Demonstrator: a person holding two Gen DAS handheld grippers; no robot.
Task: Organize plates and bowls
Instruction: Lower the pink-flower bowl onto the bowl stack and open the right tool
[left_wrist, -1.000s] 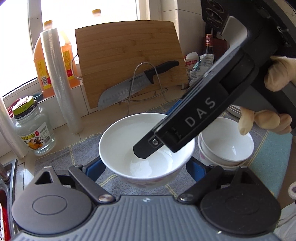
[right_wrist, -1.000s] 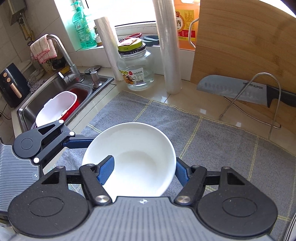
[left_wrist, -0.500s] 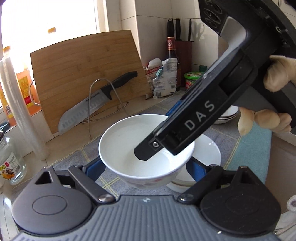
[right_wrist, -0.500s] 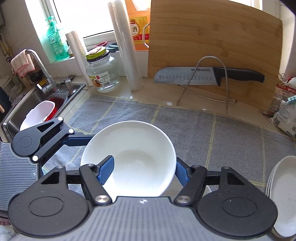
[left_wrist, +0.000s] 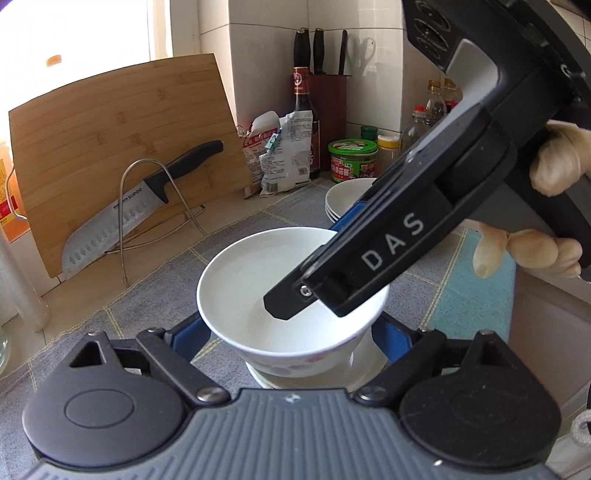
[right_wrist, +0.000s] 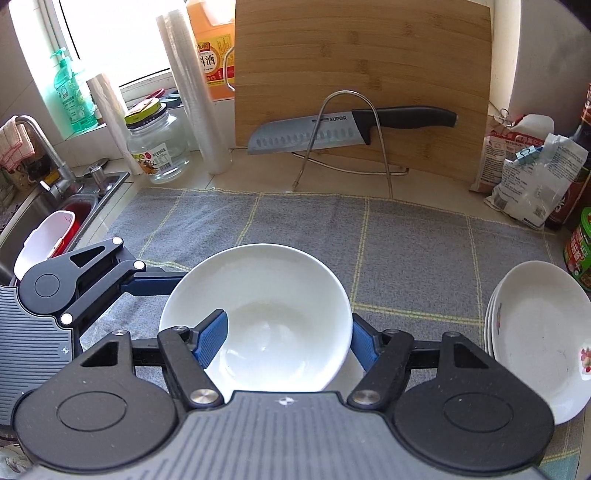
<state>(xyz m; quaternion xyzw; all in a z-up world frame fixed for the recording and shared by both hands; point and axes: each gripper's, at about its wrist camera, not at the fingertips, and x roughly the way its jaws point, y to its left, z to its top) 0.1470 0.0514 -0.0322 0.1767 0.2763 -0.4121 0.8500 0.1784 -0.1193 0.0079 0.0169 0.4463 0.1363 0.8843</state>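
A white bowl (left_wrist: 258, 280) is held between both grippers above the grey mat; it also shows in the right wrist view (right_wrist: 258, 306). My left gripper (left_wrist: 291, 330) has its blue fingers against the bowl's outer sides. My right gripper (right_wrist: 290, 338) grips the bowl's rim, one finger (right_wrist: 210, 338) inside and one outside; it reaches in from the right in the left wrist view (left_wrist: 288, 302). Under the bowl sits another white bowl (left_wrist: 354, 373). A stack of white plates (right_wrist: 535, 332) stands at the right, also seen in the left wrist view (left_wrist: 343, 199).
A bamboo cutting board (right_wrist: 362, 74) with a knife (right_wrist: 332, 129) on a wire rack leans at the back. Bags (right_wrist: 524, 173), jars and bottles stand at the back right. Film rolls (right_wrist: 195, 103), a glass jar (right_wrist: 157, 147) and a sink (right_wrist: 44, 221) lie at left.
Both grippers have carried the bowl to the right along the mat. It now hangs over the other bowl, and the plate stack has come into view.
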